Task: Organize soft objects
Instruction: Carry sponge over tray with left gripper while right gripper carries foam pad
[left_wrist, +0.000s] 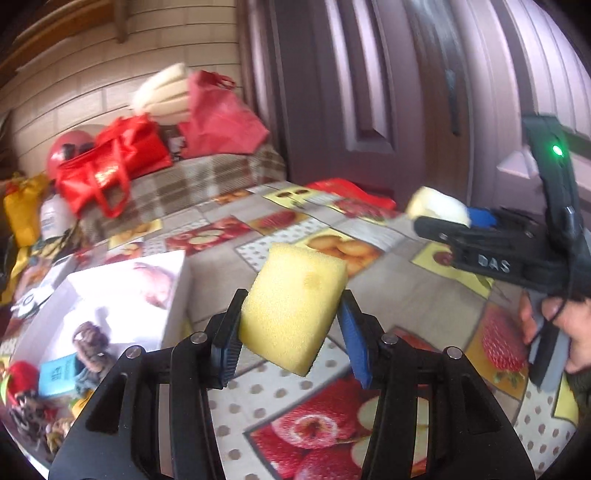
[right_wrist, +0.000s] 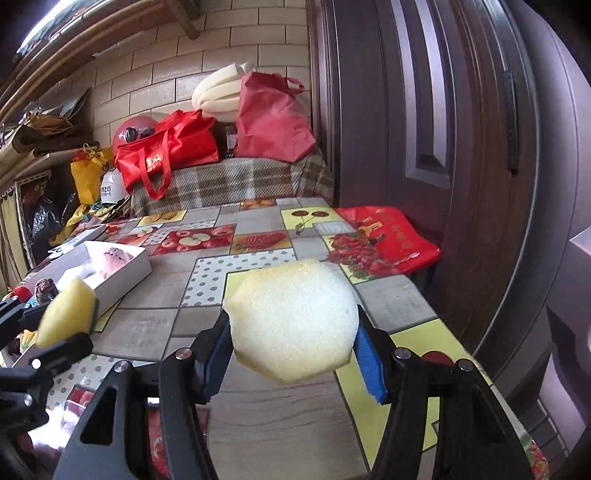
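White box (right_wrist: 110, 267): far left on counter (right_wrist: 258, 424), likely destination; bring each piece squarely above it before easing grip. Left tool (left_wrist: 291, 314): narrowed onto yellow sponge (left_wrist: 291, 302), held aloft right of box. Right tool (right_wrist: 295, 332): closed around pale round sponge (right_wrist: 295, 321), aloft further right of box.

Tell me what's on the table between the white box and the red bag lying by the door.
Only bare fruit-print tablecloth lies between the white box and the red bag; the right wrist view shows it.
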